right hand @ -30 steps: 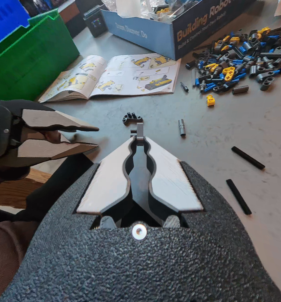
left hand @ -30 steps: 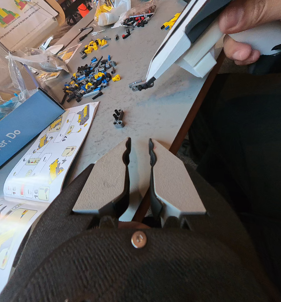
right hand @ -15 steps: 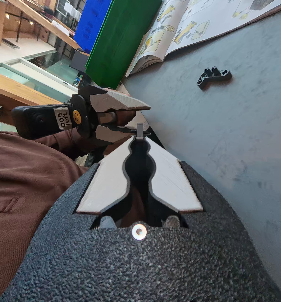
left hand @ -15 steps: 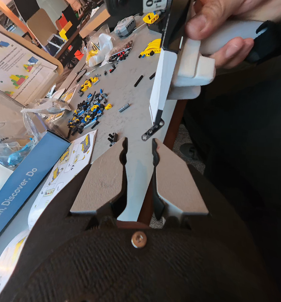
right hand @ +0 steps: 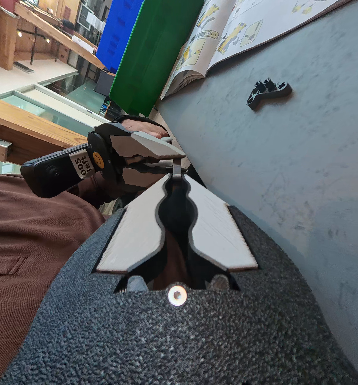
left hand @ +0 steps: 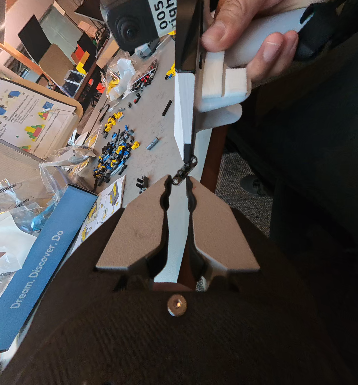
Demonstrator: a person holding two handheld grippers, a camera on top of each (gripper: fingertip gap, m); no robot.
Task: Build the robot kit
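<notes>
My right gripper (right hand: 177, 177) is shut on a small grey beam (right hand: 177, 167) fitted with black pins. It holds the beam in the air beside the table edge. In the left wrist view the right gripper comes down from above, and the beam (left hand: 185, 169) hangs from its tip. My left gripper (left hand: 178, 180) is open by a narrow gap. The beam's lower end sits between its tips, against the left fingertip (left hand: 169, 181). The left gripper also shows in the right wrist view (right hand: 174, 161), closing in on the beam from the left.
A black angled piece with pins (right hand: 267, 91) lies on the grey table (right hand: 299, 187). An open instruction booklet (left hand: 109, 200), a blue box (left hand: 38, 260) and a pile of small parts (left hand: 115, 152) lie further in. Green and blue bins (right hand: 153, 52) stand behind. Both grippers' tips are close together, under 4 cm apart.
The right gripper lifted the beam off the table and swung it toward the table edge. It now meets the left gripper, whose jaws have narrowed around the beam's end.
</notes>
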